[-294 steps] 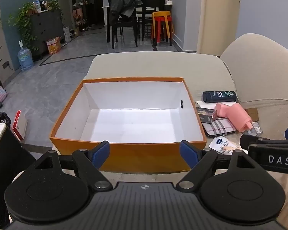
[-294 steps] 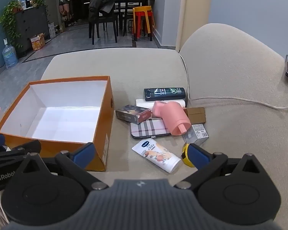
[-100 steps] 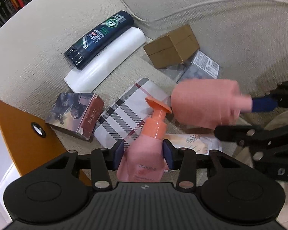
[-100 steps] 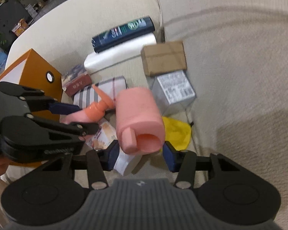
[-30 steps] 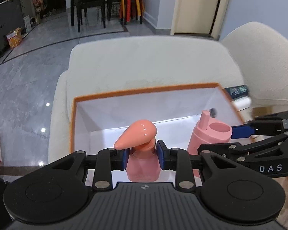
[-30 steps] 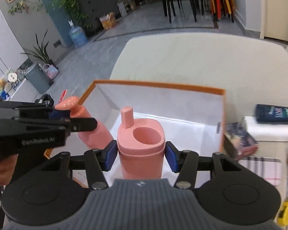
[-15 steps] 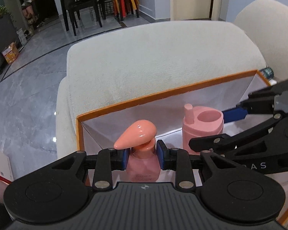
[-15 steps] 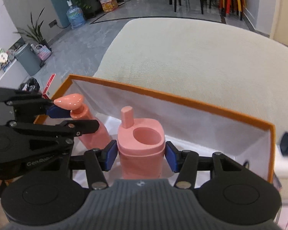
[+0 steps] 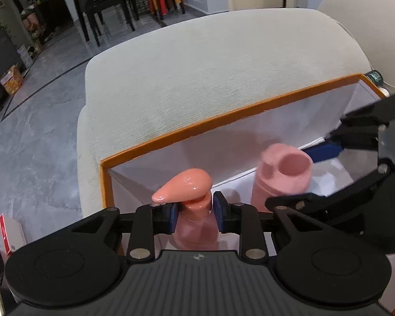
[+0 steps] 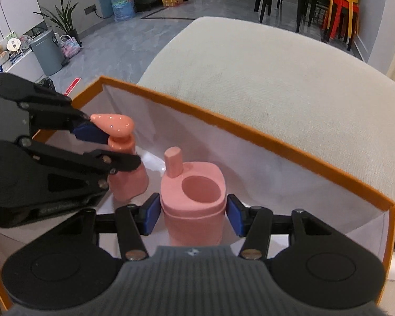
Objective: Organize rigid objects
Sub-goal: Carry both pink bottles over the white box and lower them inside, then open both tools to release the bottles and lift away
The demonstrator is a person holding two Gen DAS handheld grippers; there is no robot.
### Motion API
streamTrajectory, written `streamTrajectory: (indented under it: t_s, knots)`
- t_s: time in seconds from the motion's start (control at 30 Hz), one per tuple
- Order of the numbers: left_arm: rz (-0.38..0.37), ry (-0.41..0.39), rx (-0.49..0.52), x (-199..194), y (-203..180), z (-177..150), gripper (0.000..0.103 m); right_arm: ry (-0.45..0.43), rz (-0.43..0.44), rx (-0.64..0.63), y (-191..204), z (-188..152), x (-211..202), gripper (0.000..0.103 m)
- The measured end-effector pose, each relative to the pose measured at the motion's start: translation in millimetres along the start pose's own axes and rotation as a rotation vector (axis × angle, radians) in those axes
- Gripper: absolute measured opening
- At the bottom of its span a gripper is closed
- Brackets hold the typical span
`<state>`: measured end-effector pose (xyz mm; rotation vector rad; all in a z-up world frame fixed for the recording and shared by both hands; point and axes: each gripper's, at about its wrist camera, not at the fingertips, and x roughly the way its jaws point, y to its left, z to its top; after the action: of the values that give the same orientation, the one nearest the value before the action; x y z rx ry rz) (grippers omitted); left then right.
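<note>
Now lower inside box (image 10: pixel 263 137): both pink bottles (image 10: pixel 193 205).

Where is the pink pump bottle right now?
The pink pump bottle is inside the orange box, near its left corner, held by the left gripper, beside the pink cup.

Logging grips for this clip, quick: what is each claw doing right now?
Left claw: shut on the pump bottle, over the box.
Right claw: shut on the pink container, over the box.

One pump bottle (image 9: pixel 194 221), one pink container (image 10: pixel 193 205), one box (image 10: pixel 276 142).
</note>
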<state>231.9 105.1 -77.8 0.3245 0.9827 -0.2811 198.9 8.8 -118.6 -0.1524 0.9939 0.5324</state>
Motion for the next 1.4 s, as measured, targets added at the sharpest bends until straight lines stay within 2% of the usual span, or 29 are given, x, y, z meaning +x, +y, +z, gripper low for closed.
streamTrajectory:
  t_s: [0.1, 0.17, 0.23, 0.47, 0.6, 0.67, 0.7, 0.73, 0.77, 0.9, 1.03, 1.1, 1.13, 1.2, 1.27, 1.4]
  knots:
    - [-0.004, 0.004, -0.002, -3.2, 1.1, -0.4, 0.043, 0.018, 0.000, 0.007, -1.7, -0.7, -0.1, 0.056]
    - [-0.004, 0.000, 0.001, -8.9, 0.4, -1.5, 0.057, 0.029, -0.008, 0.015, -2.7, -1.7, -0.6, 0.060]
    - [-0.003, -0.011, -0.011, -16.4, 1.2, -5.2, 0.062, 0.036, -0.007, 0.026, -4.4, -1.8, -3.1, 0.069]
    - [-0.005, -0.095, -0.063, -60.9, 10.2, -16.6, 0.063, 0.057, -0.006, 0.013, -11.3, -10.9, -11.0, 0.069]
    - [0.042, -0.119, -0.093, -78.2, 20.3, -18.3, 0.065, 0.061, -0.007, 0.023, -12.5, -8.5, -8.8, 0.058]
    - [0.054, -0.075, -0.130, -76.1, 30.0, -17.7, 0.064, 0.064, 0.006, 0.034, -10.4, -7.9, -6.7, 0.055]
    - [0.057, -0.038, -0.148, -73.6, 33.7, -17.6, 0.062, 0.067, 0.015, 0.041, -9.6, -7.2, -4.8, 0.049]
    - [0.060, -0.005, -0.163, -70.5, 36.7, -17.6, 0.054, 0.072, 0.029, 0.050, -8.2, -6.6, -2.5, 0.040]
    - [0.057, 0.013, -0.170, -68.9, 38.4, -18.2, 0.045, 0.077, 0.035, 0.059, -6.7, -6.1, -0.6, 0.039]
    - [0.011, 0.040, -0.174, -60.7, 38.2, -22.8, 0.037, 0.069, 0.066, 0.055, 4.7, -3.8, 6.4, 0.031]
    - [-0.002, 0.038, -0.190, -55.5, 40.2, -27.5, 0.032, 0.085, 0.084, 0.044, 11.2, 1.1, 16.6, 0.031]
    - [-0.004, 0.031, -0.194, -56.5, 43.1, -30.7, 0.030, 0.086, 0.050, 0.024, 13.7, 4.4, 15.8, 0.032]
    - [-0.006, 0.029, -0.193, -57.4, 43.4, -32.8, 0.029, 0.087, 0.027, 0.006, 14.5, 5.3, 14.7, 0.040]
    - [-0.006, 0.028, -0.191, -57.7, 43.1, -34.5, 0.026, 0.077, -0.003, -0.030, 13.8, 5.2, 12.4, 0.046]
    - [-0.004, 0.022, -0.190, -58.2, 43.8, -36.2, 0.023, 0.082, -0.014, -0.051, 10.8, 7.5, 14.8, 0.045]
    - [-0.017, 0.013, -0.206, -58.4, 46.1, -37.6, 0.021, 0.073, 0.050, -0.090, 17.4, 12.1, 20.8, 0.041]
